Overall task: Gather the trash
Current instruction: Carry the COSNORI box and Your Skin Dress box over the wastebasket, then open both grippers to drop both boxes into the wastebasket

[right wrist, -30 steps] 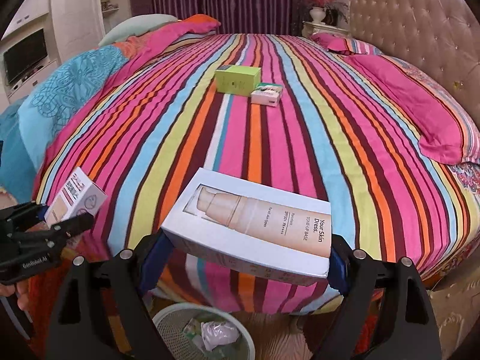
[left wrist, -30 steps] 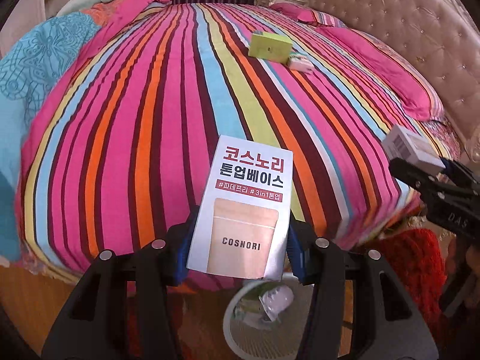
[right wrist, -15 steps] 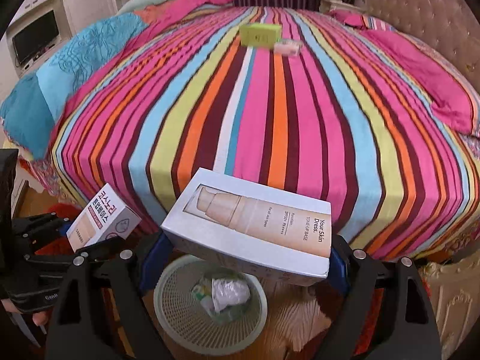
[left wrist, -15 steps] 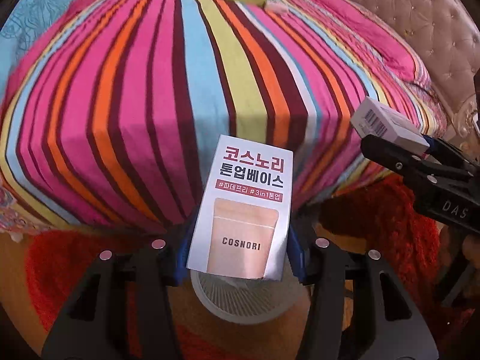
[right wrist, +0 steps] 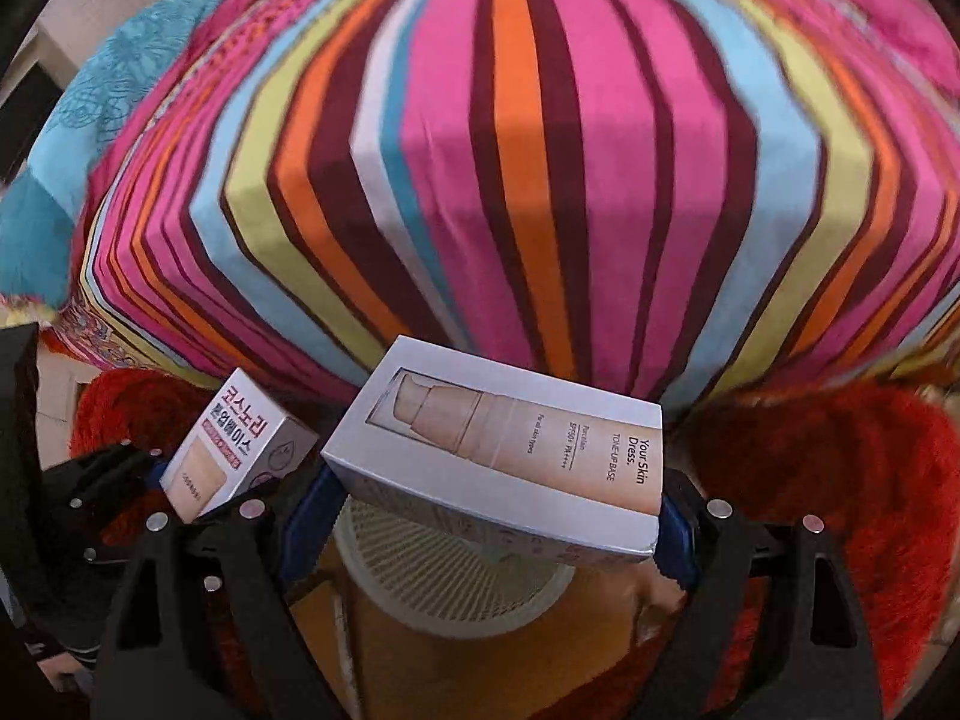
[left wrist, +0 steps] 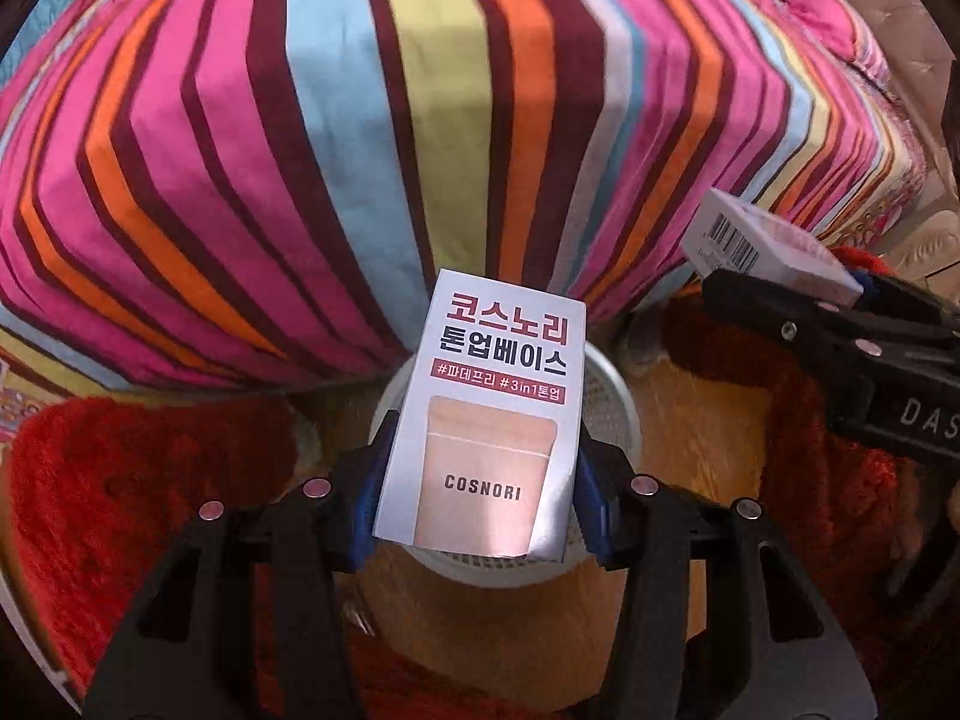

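My left gripper [left wrist: 480, 498] is shut on a white Cosnori box [left wrist: 489, 420] with red Korean lettering, held over the white mesh waste basket [left wrist: 606, 402] on the floor. My right gripper [right wrist: 492, 516] is shut on a larger white Your Skin Dress box [right wrist: 510, 450], also above the waste basket [right wrist: 444, 576]. Each gripper shows in the other's view: the right one with its box [left wrist: 762, 243] at the right, the left one with the Cosnori box [right wrist: 237, 450] at the left. The basket's inside is hidden by the boxes.
The striped bed [left wrist: 360, 120] fills the upper half of both views, its edge just behind the basket. Red shaggy rugs [left wrist: 120, 498] [right wrist: 840, 480] lie on the wooden floor on both sides of the basket. A blue blanket [right wrist: 60, 180] lies at the left.
Both grippers have tilted down and moved over the basket with their boxes. The bed top with the green box has left the view.
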### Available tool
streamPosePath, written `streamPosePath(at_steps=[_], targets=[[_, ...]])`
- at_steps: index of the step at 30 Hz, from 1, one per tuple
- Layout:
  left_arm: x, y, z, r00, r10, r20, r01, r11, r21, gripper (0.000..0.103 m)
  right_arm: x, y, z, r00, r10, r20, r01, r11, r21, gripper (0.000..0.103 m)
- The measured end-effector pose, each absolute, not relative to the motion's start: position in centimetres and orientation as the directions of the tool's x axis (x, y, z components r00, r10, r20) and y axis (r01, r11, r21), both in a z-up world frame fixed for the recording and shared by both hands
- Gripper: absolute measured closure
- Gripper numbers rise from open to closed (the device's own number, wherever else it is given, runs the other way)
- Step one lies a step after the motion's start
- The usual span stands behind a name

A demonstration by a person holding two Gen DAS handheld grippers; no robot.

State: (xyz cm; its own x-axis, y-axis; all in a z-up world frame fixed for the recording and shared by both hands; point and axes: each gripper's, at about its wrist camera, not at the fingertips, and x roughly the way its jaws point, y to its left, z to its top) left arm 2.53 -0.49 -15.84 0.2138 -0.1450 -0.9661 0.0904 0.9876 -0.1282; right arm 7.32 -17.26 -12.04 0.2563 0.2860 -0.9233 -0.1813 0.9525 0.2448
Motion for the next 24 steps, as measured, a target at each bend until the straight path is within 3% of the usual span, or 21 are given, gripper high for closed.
streamPosePath(at_steps=[11,24], targets=[[3.3,-0.5,-19.5,0.076,-0.158,-0.985,0.065,0.986,-0.153,0.052,8.0,-18.7,-19.3,-0.016,0.470,-0.882,0.081,0.880,0.468,0.021],[3.7,0.3,-23.7,-0.083,-0.259,-0.962,-0.048,0.966,-0.255,0.052,8.0,-18.2,-24.3,-0.155,0.538,-0.828,0.227,0.835,0.501,0.021]])
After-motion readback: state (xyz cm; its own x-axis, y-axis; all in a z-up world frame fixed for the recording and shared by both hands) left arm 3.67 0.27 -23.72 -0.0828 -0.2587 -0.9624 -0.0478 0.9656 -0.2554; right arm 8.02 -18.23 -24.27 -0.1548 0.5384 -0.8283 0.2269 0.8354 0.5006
